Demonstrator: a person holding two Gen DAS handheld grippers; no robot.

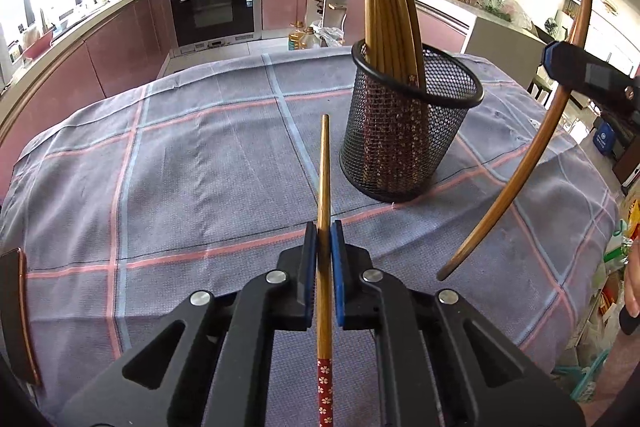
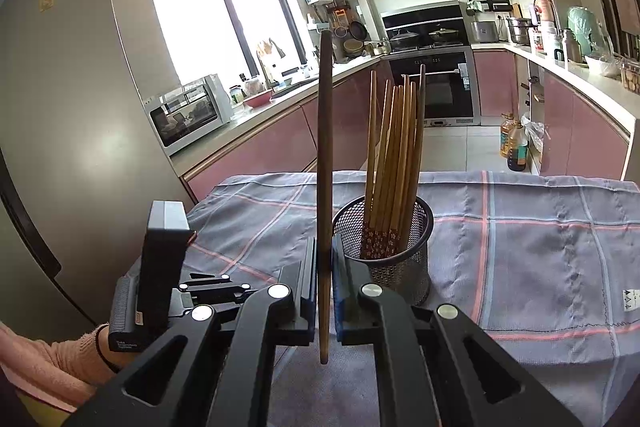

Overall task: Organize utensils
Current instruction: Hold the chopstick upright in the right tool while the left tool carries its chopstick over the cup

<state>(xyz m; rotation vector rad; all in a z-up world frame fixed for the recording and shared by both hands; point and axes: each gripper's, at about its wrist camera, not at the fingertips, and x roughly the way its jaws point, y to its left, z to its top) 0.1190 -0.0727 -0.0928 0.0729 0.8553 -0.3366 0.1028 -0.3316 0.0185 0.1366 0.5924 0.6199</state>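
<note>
A black mesh cup (image 1: 412, 131) stands on the checked cloth and holds several wooden chopsticks (image 1: 390, 7) tips up. My left gripper (image 1: 324, 239) is shut on one chopstick (image 1: 325, 167). Its thin tip points ahead just left of the cup, and its red flowered end is near the camera. In the left wrist view my right gripper (image 1: 560, 61) hangs to the right of the cup, above the table. In its own view the right gripper (image 2: 324, 255) is shut on a darker chopstick (image 2: 325, 147), held upright just left of the mesh cup (image 2: 384, 259).
The grey-blue cloth (image 1: 180, 167) covers the table to its far edge. A dark flat object (image 1: 16, 315) lies at the table's left edge. Oil bottles (image 2: 514, 143) stand on the floor beyond the table. A pink sleeve (image 2: 52, 363) shows at lower left behind the left tool's housing (image 2: 164, 259).
</note>
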